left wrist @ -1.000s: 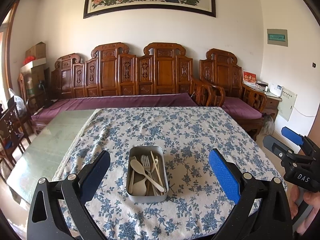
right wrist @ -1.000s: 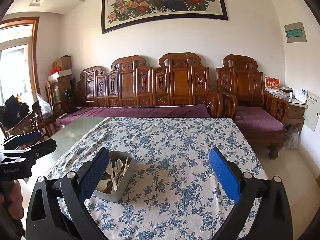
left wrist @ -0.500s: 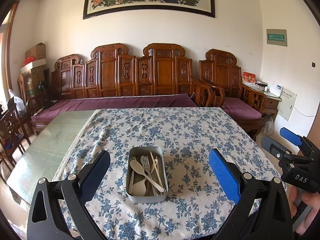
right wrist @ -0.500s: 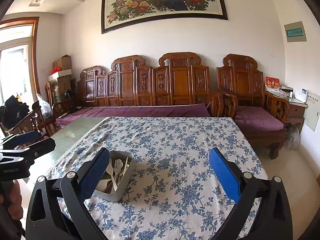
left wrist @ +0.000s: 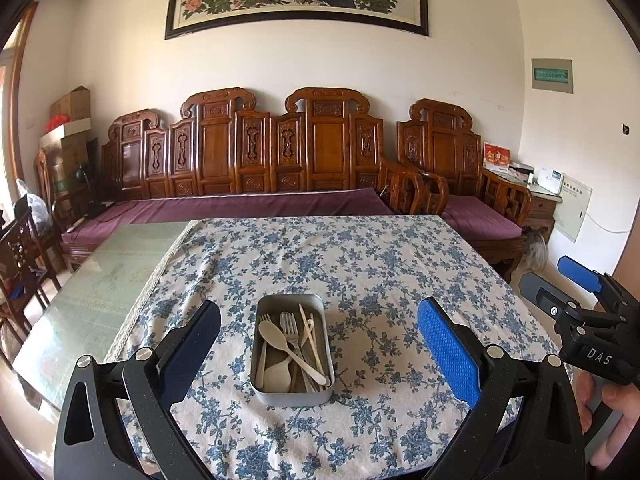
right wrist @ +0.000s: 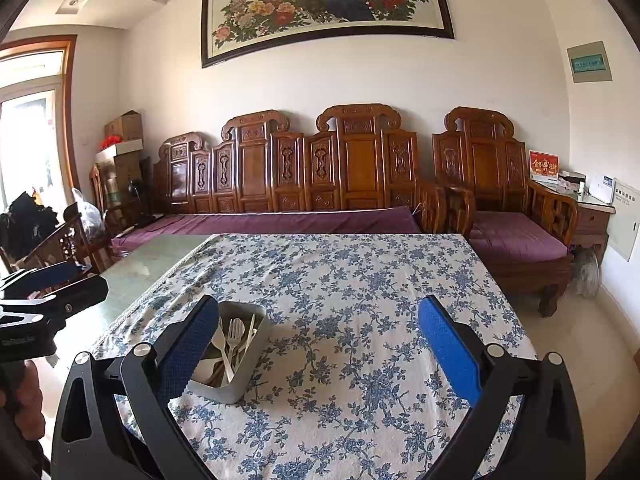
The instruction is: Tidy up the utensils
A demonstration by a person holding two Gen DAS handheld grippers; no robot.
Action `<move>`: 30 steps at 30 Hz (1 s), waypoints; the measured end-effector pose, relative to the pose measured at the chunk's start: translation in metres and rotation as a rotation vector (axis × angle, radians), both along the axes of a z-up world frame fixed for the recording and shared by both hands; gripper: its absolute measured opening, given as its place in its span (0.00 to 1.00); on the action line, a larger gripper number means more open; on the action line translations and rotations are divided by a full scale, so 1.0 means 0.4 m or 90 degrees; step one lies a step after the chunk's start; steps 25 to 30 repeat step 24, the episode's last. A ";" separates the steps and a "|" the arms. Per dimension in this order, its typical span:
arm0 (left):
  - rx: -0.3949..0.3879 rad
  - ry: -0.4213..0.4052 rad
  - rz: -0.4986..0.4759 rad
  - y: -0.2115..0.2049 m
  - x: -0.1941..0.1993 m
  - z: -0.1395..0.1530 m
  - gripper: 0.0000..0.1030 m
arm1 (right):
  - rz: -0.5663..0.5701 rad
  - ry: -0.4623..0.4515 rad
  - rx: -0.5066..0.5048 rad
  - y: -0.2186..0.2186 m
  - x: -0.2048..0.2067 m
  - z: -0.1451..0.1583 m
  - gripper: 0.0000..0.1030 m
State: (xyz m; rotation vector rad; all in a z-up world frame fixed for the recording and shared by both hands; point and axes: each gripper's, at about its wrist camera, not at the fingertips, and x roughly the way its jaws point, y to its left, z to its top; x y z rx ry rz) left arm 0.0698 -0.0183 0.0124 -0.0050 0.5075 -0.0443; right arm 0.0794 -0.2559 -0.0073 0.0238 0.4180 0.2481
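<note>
- Landmark: the tin (left wrist: 292,350), a grey metal box with rounded corners, sits on the flowered cloth (left wrist: 360,264) near the front edge of the counter (left wrist: 100,280).
- Left of the tin, past the lace edge of the cloth, the counter shows bare green glass.
- The left tool (left wrist: 318,344) hangs above the front edge with its jaws spread wide and nothing between them; in its own view the tin lies centred in the gap, clear of both pads.
- Inside the tin lie pale utensils: a spoon (left wrist: 294,350) slanting from upper left to lower right, a fork (left wrist: 290,328) just right of its bowl, chopsticks (left wrist: 310,334) along the right side, and a second spoon (left wrist: 278,374) with its bowl at the near end.
- In the right wrist view the tin (right wrist: 236,364) sits at the left, partly hidden behind the left finger (right wrist: 186,354) of the right tool (right wrist: 318,350).
- The right tool is also spread wide and holds nothing; only cloth shows between its pads, to the right of the tin.
- Far right of the tin, the left view catches the right tool (left wrist: 576,308) from the side, off the counter's edge, with a hand (left wrist: 616,408) below it.
- Behind the tin, beyond the counter, stands a carved wooden bench (left wrist: 280,152) with purple cushions.
</note>
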 end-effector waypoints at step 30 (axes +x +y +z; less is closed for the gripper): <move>-0.004 0.001 -0.008 -0.002 0.002 0.010 0.92 | -0.001 -0.001 0.001 -0.006 0.002 -0.004 0.97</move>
